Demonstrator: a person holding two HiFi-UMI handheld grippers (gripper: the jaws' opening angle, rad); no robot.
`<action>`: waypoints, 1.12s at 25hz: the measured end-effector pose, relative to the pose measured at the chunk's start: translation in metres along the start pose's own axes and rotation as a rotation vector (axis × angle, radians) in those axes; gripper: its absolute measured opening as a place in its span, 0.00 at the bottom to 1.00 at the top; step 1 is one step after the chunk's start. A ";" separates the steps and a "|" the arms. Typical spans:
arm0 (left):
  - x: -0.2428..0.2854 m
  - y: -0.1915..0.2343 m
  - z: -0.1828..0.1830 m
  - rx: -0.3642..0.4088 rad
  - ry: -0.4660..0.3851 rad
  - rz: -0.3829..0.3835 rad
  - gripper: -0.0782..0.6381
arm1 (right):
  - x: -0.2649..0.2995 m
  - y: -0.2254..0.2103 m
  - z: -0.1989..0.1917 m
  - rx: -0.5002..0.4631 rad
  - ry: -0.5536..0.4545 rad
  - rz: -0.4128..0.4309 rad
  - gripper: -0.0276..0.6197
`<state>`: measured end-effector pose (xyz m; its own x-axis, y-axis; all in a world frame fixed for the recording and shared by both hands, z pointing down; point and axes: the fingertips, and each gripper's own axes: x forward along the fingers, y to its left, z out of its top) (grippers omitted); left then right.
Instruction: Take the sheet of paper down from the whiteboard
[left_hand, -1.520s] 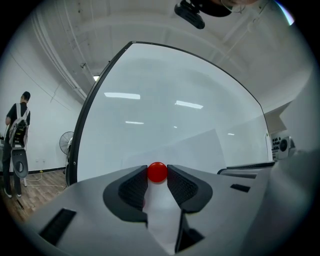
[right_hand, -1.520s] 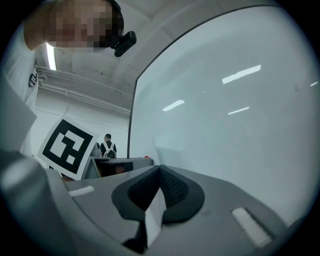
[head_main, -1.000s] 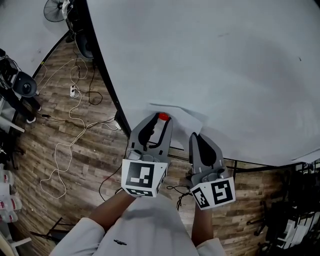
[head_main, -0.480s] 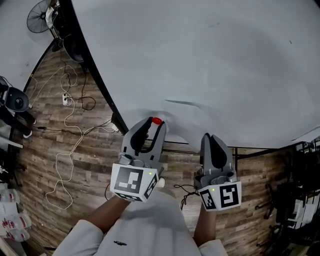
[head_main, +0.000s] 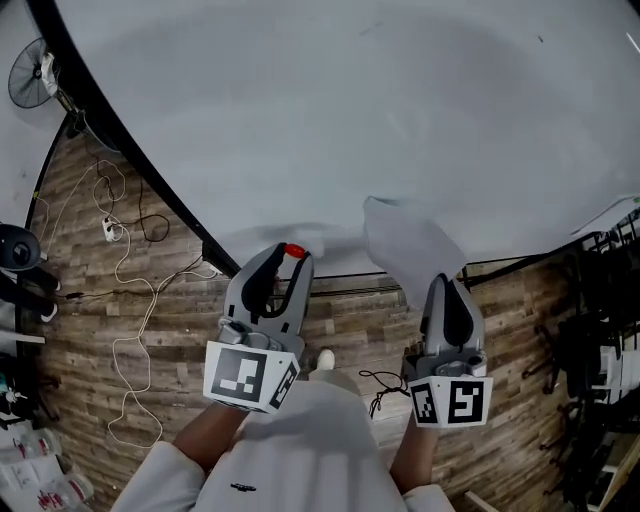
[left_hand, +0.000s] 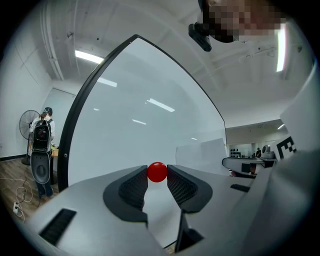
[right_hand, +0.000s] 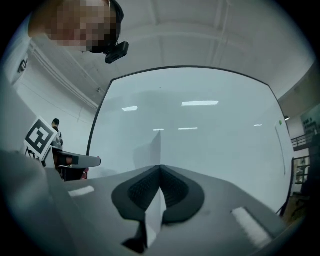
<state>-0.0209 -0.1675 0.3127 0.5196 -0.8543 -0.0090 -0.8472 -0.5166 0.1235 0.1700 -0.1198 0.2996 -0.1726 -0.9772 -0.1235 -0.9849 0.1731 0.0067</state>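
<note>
Held tight in the right claw: the paper, pinched by its near edge and curling out from the lower part of the whiteboard. Gripped between the pads of the left claw: a red magnet, near the whiteboard's bottom edge, left of the paper.
</note>
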 end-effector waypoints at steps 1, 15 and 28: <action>0.000 0.001 -0.002 0.001 0.004 -0.008 0.28 | -0.004 -0.004 -0.002 -0.008 0.002 -0.024 0.06; -0.011 -0.003 -0.020 0.021 0.037 -0.111 0.28 | -0.041 -0.024 -0.047 -0.035 0.063 -0.201 0.06; -0.014 -0.005 -0.028 0.016 0.058 -0.113 0.28 | -0.036 -0.015 -0.044 -0.035 0.041 -0.173 0.06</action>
<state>-0.0204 -0.1513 0.3405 0.6174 -0.7858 0.0358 -0.7840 -0.6110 0.1095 0.1901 -0.0929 0.3476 -0.0002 -0.9964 -0.0848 -0.9997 -0.0018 0.0231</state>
